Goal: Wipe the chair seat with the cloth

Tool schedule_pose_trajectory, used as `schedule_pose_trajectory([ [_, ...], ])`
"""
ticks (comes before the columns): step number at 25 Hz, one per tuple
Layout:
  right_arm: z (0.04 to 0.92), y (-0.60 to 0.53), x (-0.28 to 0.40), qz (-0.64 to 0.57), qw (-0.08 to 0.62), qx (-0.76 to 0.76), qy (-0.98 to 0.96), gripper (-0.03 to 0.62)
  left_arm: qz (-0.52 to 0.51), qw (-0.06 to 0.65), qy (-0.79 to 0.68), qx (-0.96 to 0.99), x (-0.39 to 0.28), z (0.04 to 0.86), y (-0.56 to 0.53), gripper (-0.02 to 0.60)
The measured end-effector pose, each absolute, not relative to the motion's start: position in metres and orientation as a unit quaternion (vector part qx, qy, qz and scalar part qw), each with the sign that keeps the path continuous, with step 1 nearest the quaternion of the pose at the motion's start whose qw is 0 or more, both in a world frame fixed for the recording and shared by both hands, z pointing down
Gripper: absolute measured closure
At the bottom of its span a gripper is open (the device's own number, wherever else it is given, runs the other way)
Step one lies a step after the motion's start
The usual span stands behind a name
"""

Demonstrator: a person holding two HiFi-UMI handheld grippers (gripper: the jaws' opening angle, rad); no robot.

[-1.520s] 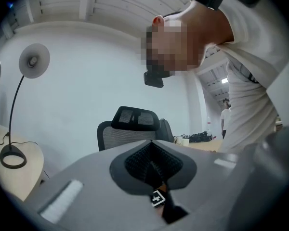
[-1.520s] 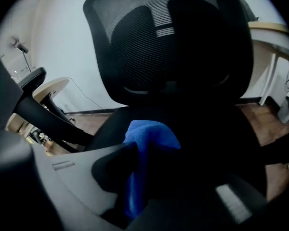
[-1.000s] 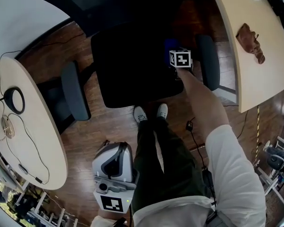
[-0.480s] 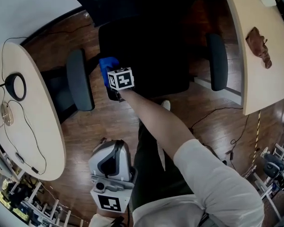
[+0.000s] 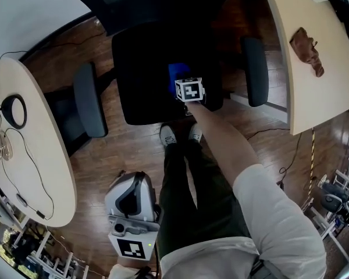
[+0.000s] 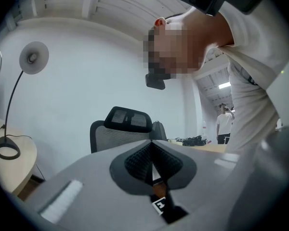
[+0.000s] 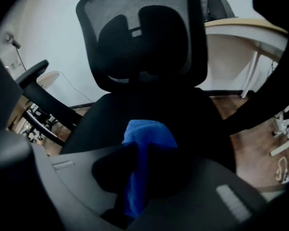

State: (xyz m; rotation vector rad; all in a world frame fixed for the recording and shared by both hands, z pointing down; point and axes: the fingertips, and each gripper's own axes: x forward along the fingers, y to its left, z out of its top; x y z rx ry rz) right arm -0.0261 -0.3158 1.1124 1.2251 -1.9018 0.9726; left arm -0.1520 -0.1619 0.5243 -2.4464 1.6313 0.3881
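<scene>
Our right gripper (image 7: pixel 137 186) pinches the blue cloth (image 7: pixel 149 134) just 3 o'clock of the chair seat's (image 5: pixel 142 63) middle. We should press it flat and sweep overlapping strokes out to every edge. Our left gripper (image 6: pixel 151 165) hangs pressed together, empty.

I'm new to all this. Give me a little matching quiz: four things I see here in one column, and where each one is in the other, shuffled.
1 blue cloth
2 left gripper
3 brown crumpled thing
4 black lamp base

A on the round table
B in the right gripper, on the chair seat
C on the long desk
D beside the person's legs, empty

Pairs: 1-B, 2-D, 3-C, 4-A
</scene>
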Motion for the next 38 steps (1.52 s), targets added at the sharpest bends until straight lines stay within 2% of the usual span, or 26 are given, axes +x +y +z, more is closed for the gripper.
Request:
schedule_pose_trajectory([
  [3,1.121,-0.318,0.069,0.356,0.359,0.508,-0.697,0.528,0.145,0.087,0.535,-0.828,-0.136,0.514,-0.167,0.517],
  [6,1.124,-0.319,0.131,0.354,0.362,0.535,-0.676,0.528,0.147,0.088,0.524,-0.835,-0.120,0.515,-0.169,0.517],
  [11,1.104,-0.324,0.122,0.357,0.328,0.532,-0.694,0.528,0.144,0.082,0.519,-0.839,-0.112,0.527,-0.167,0.517],
  [15,1.077,-0.310,0.035,0.363,0.270,0.503,-0.736,0.528,0.140,0.083,0.522,-0.837,-0.113,0.523,-0.163,0.517],
  [18,1.049,-0.276,-0.089,0.374,0.231,0.432,-0.787,0.528,0.140,0.086,0.529,-0.833,-0.115,0.516,-0.162,0.517],
  [21,1.044,-0.227,-0.201,0.407,0.223,0.362,-0.808,0.527,0.143,0.086,0.540,-0.825,-0.122,0.517,-0.160,0.517],
  [23,1.057,-0.204,-0.244,0.421,0.233,0.341,-0.807,0.526,0.140,0.087,0.547,-0.820,-0.128,0.524,-0.157,0.517],
  [26,1.090,-0.183,-0.262,0.420,0.261,0.325,-0.806,0.526,0.130,0.086,0.558,-0.815,-0.141,0.537,-0.147,0.517],
  [28,1.105,-0.182,-0.244,0.405,0.281,0.332,-0.804,0.526,0.121,0.087,0.565,-0.812,-0.152,0.545,-0.140,0.517],
  [32,1.125,-0.193,-0.156,0.377,0.311,0.365,-0.792,0.528,0.118,0.080,0.569,-0.810,-0.155,0.544,-0.139,0.517],
  [38,1.142,-0.211,0.052,0.368,0.351,0.447,-0.736,0.528,0.146,0.079,0.559,-0.812,-0.131,0.505,-0.155,0.517],
])
